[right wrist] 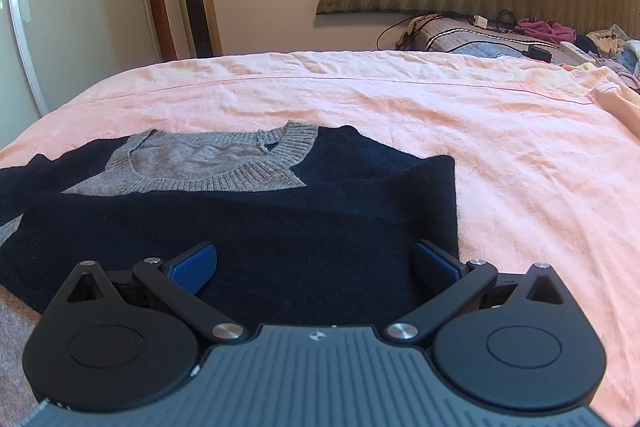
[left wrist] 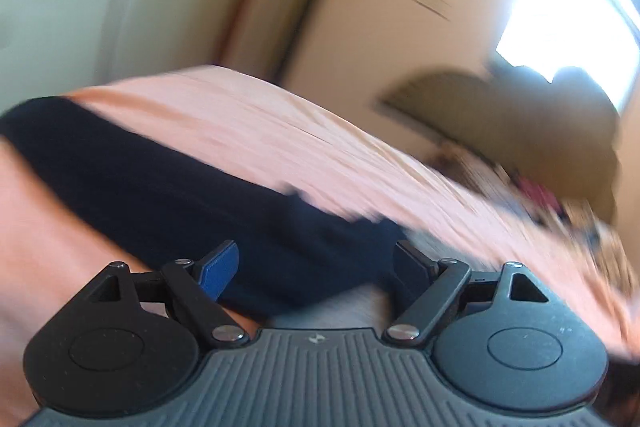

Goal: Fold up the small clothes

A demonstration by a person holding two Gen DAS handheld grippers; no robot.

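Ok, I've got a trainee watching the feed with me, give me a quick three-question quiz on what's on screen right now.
1. True or false: the right gripper is clamped on the sweater.
2. What colour is the sweater's collar?
   A. red  B. grey  C. white
3. Fill in: the sweater lies on a ____ bedsheet.

Key:
1. False. Its jaws stand wide apart over the navy fabric. The left gripper is open too.
2. B
3. pink
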